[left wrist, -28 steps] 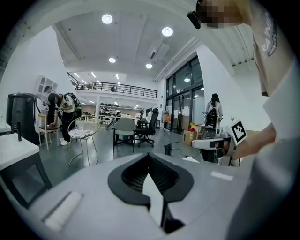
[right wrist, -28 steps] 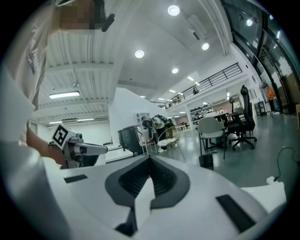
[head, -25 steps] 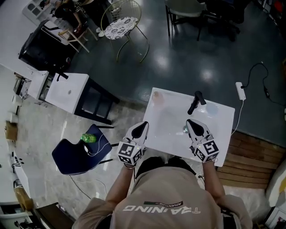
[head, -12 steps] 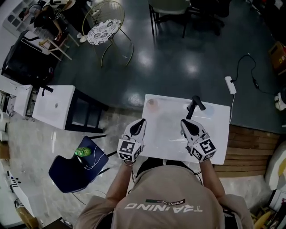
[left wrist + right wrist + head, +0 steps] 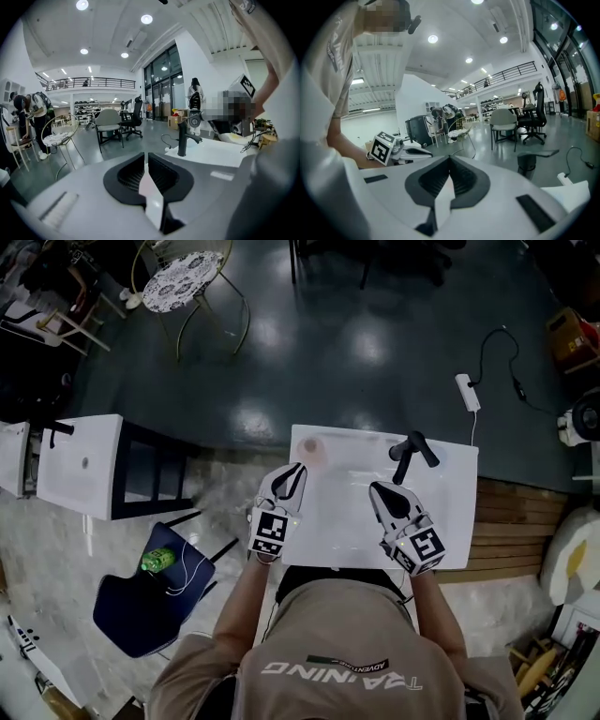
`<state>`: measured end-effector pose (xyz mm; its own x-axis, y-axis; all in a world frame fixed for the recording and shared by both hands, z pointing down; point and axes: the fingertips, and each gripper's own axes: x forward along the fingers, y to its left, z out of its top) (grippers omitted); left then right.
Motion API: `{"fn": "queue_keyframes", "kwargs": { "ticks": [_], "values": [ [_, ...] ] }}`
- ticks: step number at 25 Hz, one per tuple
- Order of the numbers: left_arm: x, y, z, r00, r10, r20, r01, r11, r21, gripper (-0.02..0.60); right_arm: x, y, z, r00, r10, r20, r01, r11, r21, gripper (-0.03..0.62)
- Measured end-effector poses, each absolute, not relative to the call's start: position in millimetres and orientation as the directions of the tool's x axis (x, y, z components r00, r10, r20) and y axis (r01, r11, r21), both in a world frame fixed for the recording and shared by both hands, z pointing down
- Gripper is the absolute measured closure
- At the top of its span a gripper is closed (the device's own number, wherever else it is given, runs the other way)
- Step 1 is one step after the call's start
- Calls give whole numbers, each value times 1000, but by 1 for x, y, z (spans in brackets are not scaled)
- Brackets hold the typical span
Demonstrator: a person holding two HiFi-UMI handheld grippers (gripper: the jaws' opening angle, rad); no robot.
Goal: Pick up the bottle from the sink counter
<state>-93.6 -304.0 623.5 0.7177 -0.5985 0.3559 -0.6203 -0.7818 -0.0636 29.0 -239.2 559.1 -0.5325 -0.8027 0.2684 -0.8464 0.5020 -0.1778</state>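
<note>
The white sink counter [image 5: 349, 521] lies right below me, with a black faucet [image 5: 410, 452] at its far right. Near its far left corner sits a faint pinkish round thing [image 5: 312, 448]; I cannot tell whether it is the bottle. My left gripper [image 5: 297, 470] hovers over the counter's left edge, shut and empty, its jaws pressed together [image 5: 146, 157]. My right gripper [image 5: 376, 489] hangs over the counter's middle, just short of the faucet, also shut with nothing in it [image 5: 450, 160]. The left gripper view shows the faucet [image 5: 182, 138] ahead to the right.
A blue chair [image 5: 141, 601] with a green thing [image 5: 157, 560] on it stands to the left. A second white counter [image 5: 82, 465] is further left. A power strip [image 5: 466, 392] and cable lie on the dark floor beyond. Wooden decking [image 5: 511, 531] borders the right.
The head view has swung, so the counter now sits more centred. Both grippers have reached a little further over the counter. Their jaws stay together.
</note>
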Motion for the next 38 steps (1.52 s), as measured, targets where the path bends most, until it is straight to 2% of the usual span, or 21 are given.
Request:
{"fn": "queue_keyframes", "kwargs": {
  "ticks": [3,4,6,8,17,30,38],
  "values": [
    [-94,-313,639,720,-597,354,-635,-772,-13,564,26,-243,565,-537,-798,273,-843,501,-195,586],
    [-93,-316,644,724,-597,345,-641,-767,18,545,25,-245,567,-543,-793,275,-839,507,-197,586],
    [-92,-321,654,729,-598,333,-651,-756,69,468,23,-248,572,-558,-782,278,-830,521,-201,586],
    [-90,-327,662,720,-609,332,-667,-740,90,448,24,-252,577,-570,-775,274,-822,532,-204,586],
    [-77,-351,691,719,-623,309,-674,-734,88,448,23,-263,597,-612,-726,312,-790,583,-192,586],
    [-68,-361,692,742,-633,221,-665,-736,126,448,25,-254,618,-623,-675,395,-773,608,-182,586],
    [-65,-357,694,771,-594,228,-627,-770,116,449,28,-255,623,-624,-682,382,-774,605,-187,586]
  ]
}}
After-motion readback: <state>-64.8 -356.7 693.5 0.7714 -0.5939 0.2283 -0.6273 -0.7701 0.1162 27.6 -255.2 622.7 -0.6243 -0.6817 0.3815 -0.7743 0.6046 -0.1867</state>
